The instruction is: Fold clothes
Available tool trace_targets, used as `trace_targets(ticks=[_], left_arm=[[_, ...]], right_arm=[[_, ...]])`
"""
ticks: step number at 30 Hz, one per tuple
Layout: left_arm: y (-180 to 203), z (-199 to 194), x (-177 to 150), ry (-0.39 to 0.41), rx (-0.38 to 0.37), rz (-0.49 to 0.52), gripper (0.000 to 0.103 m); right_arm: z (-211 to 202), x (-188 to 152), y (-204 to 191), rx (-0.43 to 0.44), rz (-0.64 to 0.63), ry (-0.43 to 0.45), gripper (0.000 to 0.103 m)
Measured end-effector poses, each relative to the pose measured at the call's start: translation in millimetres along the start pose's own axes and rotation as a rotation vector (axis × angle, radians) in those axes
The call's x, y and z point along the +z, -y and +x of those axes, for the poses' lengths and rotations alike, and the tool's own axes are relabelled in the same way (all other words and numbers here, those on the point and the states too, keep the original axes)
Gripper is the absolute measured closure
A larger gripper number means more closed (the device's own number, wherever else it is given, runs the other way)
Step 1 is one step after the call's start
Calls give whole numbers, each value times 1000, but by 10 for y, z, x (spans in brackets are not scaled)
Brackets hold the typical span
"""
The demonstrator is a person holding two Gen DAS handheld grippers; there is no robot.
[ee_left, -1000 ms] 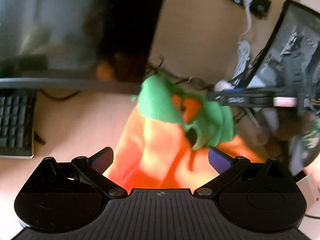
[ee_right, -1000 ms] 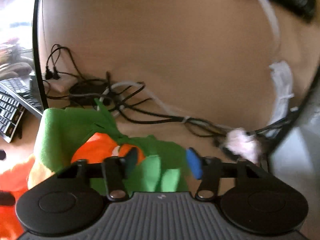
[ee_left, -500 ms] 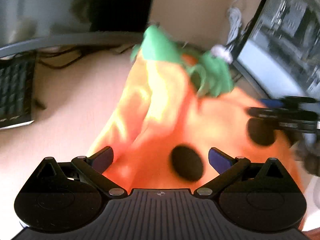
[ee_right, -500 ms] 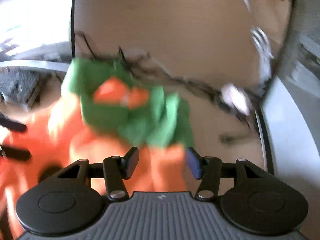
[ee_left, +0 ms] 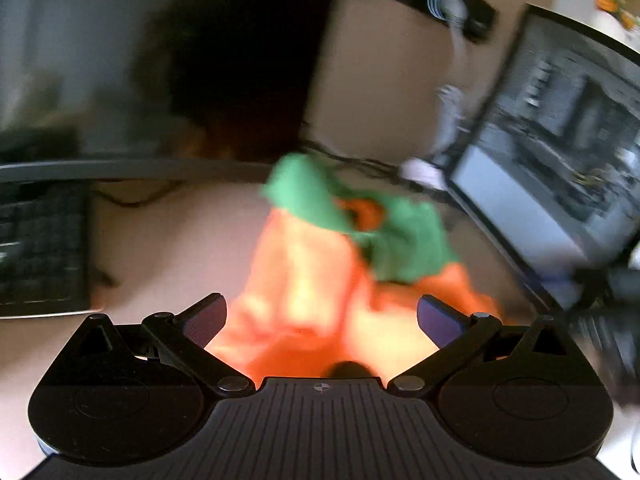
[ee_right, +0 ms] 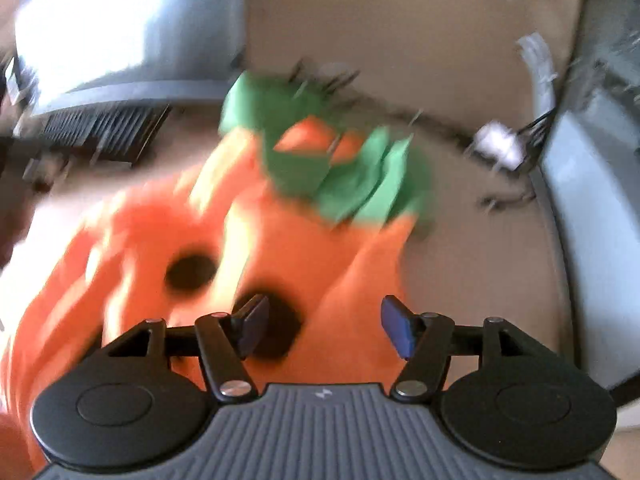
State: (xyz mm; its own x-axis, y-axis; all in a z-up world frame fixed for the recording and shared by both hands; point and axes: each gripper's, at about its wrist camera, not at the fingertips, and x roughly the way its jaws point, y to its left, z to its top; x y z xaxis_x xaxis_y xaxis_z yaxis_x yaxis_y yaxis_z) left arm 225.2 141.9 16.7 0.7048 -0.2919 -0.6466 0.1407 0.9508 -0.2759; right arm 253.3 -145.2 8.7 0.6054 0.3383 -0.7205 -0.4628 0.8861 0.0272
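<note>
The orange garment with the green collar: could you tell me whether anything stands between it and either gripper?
Nothing visible does. The orange garment lies directly ahead of the open right gripper, and in the left wrist view it fills the gap of the open left gripper. The cables lie beyond it.

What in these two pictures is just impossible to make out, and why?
- Orange garment: motion blur in both views hides its folds and hem; the right wrist view cuts it off at the left edge.
- Green collar: smeared in the left wrist view, so its shape is unclear.
- Keyboard: keys blurred, cut by the left edge.
- Monitor: screen content unreadable.
- Right gripper: whether the garment touches its fingers cannot be told.
</note>
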Motion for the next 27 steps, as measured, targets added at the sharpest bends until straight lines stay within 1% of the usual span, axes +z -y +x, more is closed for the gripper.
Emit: trace_targets(ticks=[1, 3, 5, 8, 13, 15, 16, 18, 19, 21, 23, 27], left_arm=[[71, 70, -19, -20, -20, -2, 0], [181, 242, -74, -73, -39, -38, 0], [244, 361, -115, -113, -46, -79, 0], [288, 403, -189, -128, -40, -108, 0], [234, 458, -230, -148, 24, -223, 0], [231, 460, -250, -154, 27, -266, 0], [232, 455, -258, -158, 26, -279, 0], [251, 434, -242, -169, 33, -274, 0], [250, 421, -227, -172, 38, -267, 0], [220, 393, -162, -173, 40, -259, 0], [190, 349, -73, -169, 44, -246, 0], [166, 185, 178, -129, 64, -185, 0]], right_arm=[[19, 167, 82, -12, 24, 24, 40], [126, 422, 197, -22, 54, 54, 40], [355, 507, 213, -17, 50, 40, 41], [698, 634, 238, -10, 43, 18, 41], [1271, 845, 279, 1, 32, -18, 41], [1500, 929, 296, 6, 27, -33, 41], [1614, 971, 304, 8, 25, -40, 45], [1843, 1056, 320, 13, 20, -54, 79], [1895, 1081, 325, 22, 24, -55, 82], [1747, 1089, 300, 62, 27, -27, 87], [1497, 1119, 250, 104, 10, 15, 88], [864, 1102, 123, 166, -35, 96, 89]])
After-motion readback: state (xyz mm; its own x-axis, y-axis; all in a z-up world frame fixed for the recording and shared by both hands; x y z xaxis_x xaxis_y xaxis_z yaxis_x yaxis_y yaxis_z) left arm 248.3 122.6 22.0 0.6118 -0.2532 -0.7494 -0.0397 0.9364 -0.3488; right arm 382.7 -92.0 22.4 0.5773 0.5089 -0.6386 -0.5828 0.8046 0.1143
